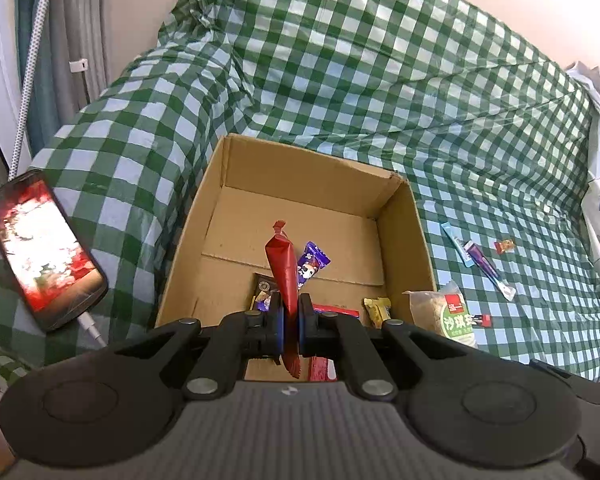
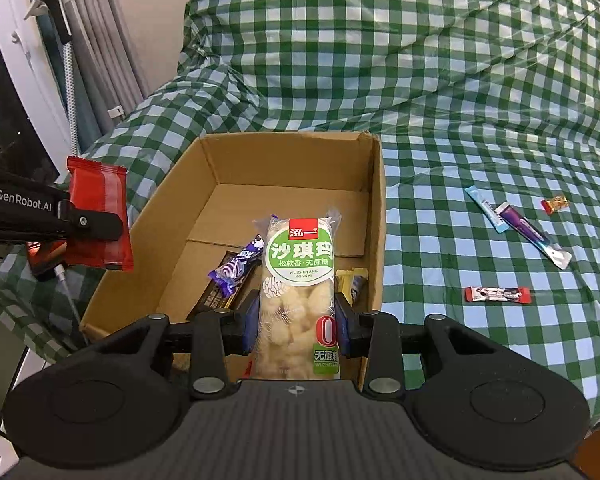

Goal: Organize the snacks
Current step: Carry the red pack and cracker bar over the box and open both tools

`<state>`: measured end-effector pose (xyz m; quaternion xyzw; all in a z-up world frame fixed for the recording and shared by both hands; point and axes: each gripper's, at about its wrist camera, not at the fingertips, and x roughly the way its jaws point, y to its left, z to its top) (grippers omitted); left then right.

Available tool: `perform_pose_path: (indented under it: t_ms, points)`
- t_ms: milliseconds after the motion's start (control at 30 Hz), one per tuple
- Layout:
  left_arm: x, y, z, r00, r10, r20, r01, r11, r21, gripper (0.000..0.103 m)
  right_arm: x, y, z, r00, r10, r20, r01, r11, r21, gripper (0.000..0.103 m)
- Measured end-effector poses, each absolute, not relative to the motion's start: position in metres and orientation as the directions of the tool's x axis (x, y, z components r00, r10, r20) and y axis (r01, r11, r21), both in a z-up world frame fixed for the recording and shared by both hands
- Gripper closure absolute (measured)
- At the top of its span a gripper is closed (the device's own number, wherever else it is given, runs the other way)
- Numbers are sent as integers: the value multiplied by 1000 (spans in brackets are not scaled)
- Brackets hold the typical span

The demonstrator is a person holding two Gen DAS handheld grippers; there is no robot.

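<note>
An open cardboard box (image 1: 404, 240) (image 2: 374, 208) stands on the green checked cloth. My left gripper (image 1: 291, 312) is shut on a red snack packet (image 1: 282, 268), held edge-on above the box's near part; it also shows in the right wrist view (image 2: 100, 220). My right gripper (image 2: 296, 320) is shut on a clear sachima packet with a green label (image 2: 298, 280), held over the box's near right side; it also shows in the left wrist view (image 1: 448, 316). Inside the box lie a purple packet (image 1: 312, 260) (image 2: 236, 268), a dark packet (image 1: 262, 286) and a yellow packet (image 1: 376, 310) (image 2: 352, 280).
On the cloth right of the box lie a light blue stick (image 2: 486, 208), a purple stick (image 2: 534, 236), a small orange candy (image 2: 555, 203) and a red bar (image 2: 498, 295). A phone (image 1: 44, 248) on a cable lies left of the box. Curtains hang at far left.
</note>
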<state>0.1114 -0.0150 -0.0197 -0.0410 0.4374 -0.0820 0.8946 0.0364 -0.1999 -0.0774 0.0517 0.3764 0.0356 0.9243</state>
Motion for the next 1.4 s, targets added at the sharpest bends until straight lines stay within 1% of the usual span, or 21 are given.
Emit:
perform_pose_path:
  t_ms: [433,833,867,900,933,967,1000,1033,1100,1200,1400]
  points:
    - [167,-26,-63,519,-159,-840,113,987,-117,97,95,-210,-108,670,127,-732,-8,986,164,64]
    - [191,-30,-86,478,-144,-866,126,987,-94,96,127,-203,-124,661,148,-736,-1,980,197,64]
    - [191,-29,-85,478,-145,-866,125,987,-96,92,127,-203,-125,657,157,-737,3,977,211,63]
    - [190,-29,-84,484,-146,-863,123,987,-98,80,127,-205,-125,658,159,-736,18,974,227,63]
    - [188,-28,-81,494,-146,-857,122,988,-98,68,128,-205,-124,659,158,-735,35,970,240,55]
    - [185,-27,-77,512,-143,-847,120,988,-95,37,127,-206,-123,661,154,-734,52,967,250,49]
    - [181,-26,-73,529,-137,-838,114,989,-89,6,124,-206,-120,666,150,-731,65,964,257,38]
    - [176,-25,-68,546,-125,-829,103,991,-82,0,122,-207,-116,669,146,-728,73,963,260,30]
    - [161,-21,-60,586,-104,-803,82,994,-69,0,114,-206,-108,669,143,-729,71,965,254,24]
    - [136,-20,-56,583,-66,-810,82,996,-22,0,90,-203,-99,662,143,-736,55,970,238,18]
    - [76,-11,-48,586,-15,-810,80,996,40,0,20,-190,-86,675,133,-726,27,979,204,18]
